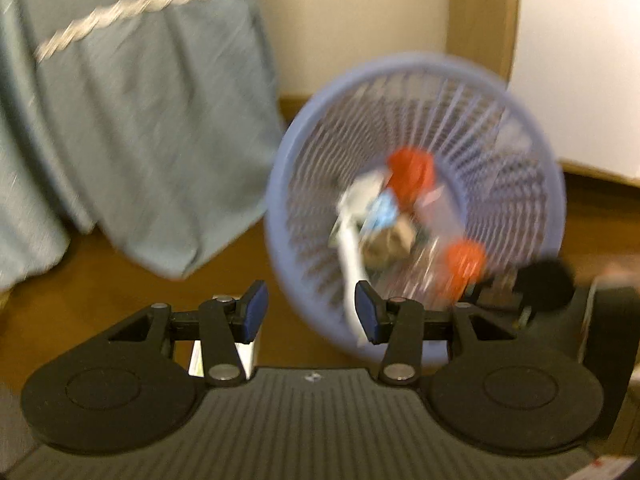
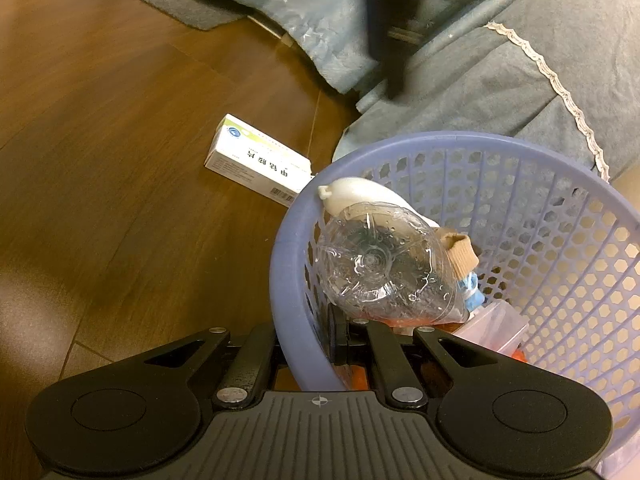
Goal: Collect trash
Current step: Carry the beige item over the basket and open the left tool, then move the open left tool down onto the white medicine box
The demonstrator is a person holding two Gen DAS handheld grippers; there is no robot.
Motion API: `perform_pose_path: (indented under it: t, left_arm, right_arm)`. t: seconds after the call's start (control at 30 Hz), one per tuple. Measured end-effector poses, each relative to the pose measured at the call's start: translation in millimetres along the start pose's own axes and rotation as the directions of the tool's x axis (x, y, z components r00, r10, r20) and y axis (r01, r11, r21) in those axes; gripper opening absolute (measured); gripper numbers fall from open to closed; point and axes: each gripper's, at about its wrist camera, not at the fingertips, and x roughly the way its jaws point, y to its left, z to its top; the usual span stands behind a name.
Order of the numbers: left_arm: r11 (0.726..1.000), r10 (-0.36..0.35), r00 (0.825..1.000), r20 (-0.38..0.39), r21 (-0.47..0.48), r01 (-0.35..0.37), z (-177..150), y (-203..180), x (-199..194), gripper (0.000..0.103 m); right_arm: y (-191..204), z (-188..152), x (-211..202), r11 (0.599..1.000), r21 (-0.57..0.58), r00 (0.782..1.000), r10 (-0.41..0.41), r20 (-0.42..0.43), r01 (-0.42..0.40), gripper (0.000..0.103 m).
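1. Left gripper [image 1: 311, 312] hung over the floor [image 1: 100, 280], jaws apart, empty.
2. Right gripper [image 2: 308, 344] clamped the basket [image 2: 288, 264] rim.
3. Bottle [image 2: 376, 264] lay inside; box [image 2: 256, 160] on the floor beside it.

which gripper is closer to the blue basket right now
Right. The right gripper is shut on the blue basket rim, one side inside. The left gripper hangs open over its near edge, touching nothing.

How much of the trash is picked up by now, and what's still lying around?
Mostly done: the blue basket already holds a clear bottle, orange caps and paper scraps. The right gripper grips the basket's rim; the left gripper is open with nothing in it. One white box is still on the floor beside the basket.
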Motion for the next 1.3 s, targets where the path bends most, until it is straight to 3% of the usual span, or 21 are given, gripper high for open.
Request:
perform_pose_path:
  t: [0.37,0.83,1.0,1.17,1.3]
  left_arm:
    - [0.987,0.127,0.979,-0.159,-0.076,-0.14,-79.8,50.3,-3.1,0.043]
    - [0.98,0.146,0.967,-0.207,-0.107,-0.171,-93.2,65.4,16.3,0.049]
    - [0.98,0.151,0.967,-0.204,-0.097,-0.173,-93.7,64.9,26.9,0.059]
    - [0.981,0.151,0.969,-0.198,-0.091,-0.172,-91.9,68.2,43.1,0.083]
    - [0.983,0.15,0.972,-0.183,-0.081,-0.167,-85.3,70.8,58.2,0.088]
  right_arm:
    - [0.7,0.4,0.4,1.0,-0.007,1.0,0.004,-0.003,-0.004,0.003]
    - [0.5,0.8,1.0,1.0,-0.01,1.0,0.005,-0.004,-0.005,0.003]
    - [1.6,0.8,0.8,1.0,-0.012,1.0,0.005,-0.004,-0.006,0.003]
    - [2.5,1.1,0.5,1.0,-0.011,1.0,0.004,-0.004,-0.004,0.003]
    - [2.6,1.3,0.4,1.0,-0.011,1.0,0.005,-0.004,-0.005,0.003]
